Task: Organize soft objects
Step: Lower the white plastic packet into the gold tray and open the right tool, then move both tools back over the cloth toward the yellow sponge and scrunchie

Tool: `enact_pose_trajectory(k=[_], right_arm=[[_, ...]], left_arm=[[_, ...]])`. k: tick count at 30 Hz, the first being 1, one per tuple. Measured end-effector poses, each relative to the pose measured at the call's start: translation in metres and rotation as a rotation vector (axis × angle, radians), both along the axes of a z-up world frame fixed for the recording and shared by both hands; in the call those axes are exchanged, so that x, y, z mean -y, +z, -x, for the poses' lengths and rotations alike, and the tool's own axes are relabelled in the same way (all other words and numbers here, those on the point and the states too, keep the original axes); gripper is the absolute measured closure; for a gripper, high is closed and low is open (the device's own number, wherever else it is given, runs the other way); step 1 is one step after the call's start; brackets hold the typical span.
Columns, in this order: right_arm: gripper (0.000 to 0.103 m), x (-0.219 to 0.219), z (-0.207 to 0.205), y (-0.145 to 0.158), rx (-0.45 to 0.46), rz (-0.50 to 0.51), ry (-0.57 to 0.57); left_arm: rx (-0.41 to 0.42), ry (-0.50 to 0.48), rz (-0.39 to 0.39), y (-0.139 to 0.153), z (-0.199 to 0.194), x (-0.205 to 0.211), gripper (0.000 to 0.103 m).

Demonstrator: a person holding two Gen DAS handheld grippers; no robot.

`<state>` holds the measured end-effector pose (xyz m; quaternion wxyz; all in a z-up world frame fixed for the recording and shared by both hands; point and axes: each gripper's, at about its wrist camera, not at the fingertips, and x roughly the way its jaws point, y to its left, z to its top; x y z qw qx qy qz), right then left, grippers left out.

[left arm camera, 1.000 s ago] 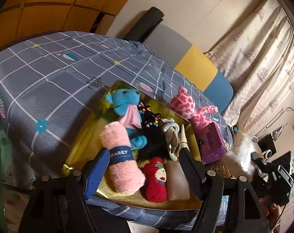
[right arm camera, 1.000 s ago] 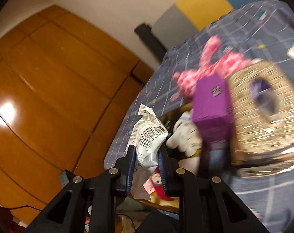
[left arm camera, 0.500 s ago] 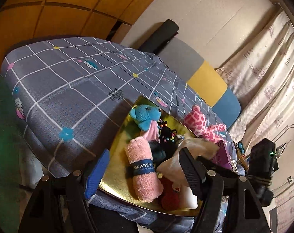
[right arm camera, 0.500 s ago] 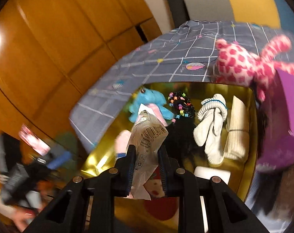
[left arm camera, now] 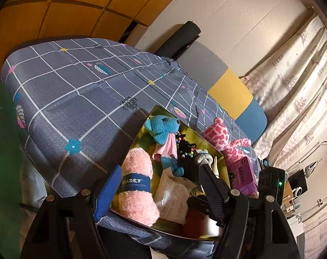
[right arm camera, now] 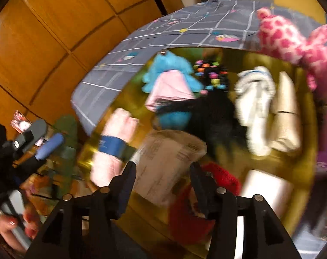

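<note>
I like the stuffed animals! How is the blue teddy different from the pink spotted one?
The blue teddy is plain blue with a pink cloth; the pink spotted toy is patterned all over. The blue teddy lies inside the gold tray; the pink spotted toy lies outside it on the bedspread, by the far edge. Both are soft plush animals.

both wrist views look down, close, onto the same gold tray (left arm camera: 142,133).

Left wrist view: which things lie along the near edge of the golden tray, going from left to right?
Rolled pink towel with blue band → white plastic packet with printed text → red plush toy, partly hidden behind the gripper finger.
</note>
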<state>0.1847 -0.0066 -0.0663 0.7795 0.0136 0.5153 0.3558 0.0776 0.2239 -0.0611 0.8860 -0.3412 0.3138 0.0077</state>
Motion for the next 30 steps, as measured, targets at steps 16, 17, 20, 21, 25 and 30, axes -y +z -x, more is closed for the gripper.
enact_pose_trajectory(k=[16, 17, 20, 21, 25, 30], right_arm=[[0.04, 0.102, 0.026, 0.059, 0.117, -0.264, -0.269], [0.039, 0.106, 0.027, 0.062, 0.13, -0.264, -0.279], [0.039, 0.118, 0.031, 0.068, 0.16, -0.265, -0.306], [0.039, 0.121, 0.031, 0.069, 0.167, -0.268, -0.313], [0.039, 0.136, 0.036, 0.077, 0.213, -0.268, -0.341], [0.039, 0.166, 0.04, 0.089, 0.265, -0.255, -0.417]], left_arm=[[-0.002, -0.184, -0.034, 0.004, -0.017, 0.057, 0.029], [0.0, -0.211, -0.036, 0.005, -0.02, 0.064, 0.029], [0.003, -0.255, -0.039, 0.009, -0.024, 0.078, 0.029], [0.005, -0.279, -0.043, 0.01, -0.026, 0.085, 0.029], [0.01, -0.332, -0.056, 0.015, -0.029, 0.102, 0.029], [0.005, -0.394, -0.066, 0.018, -0.035, 0.124, 0.029]])
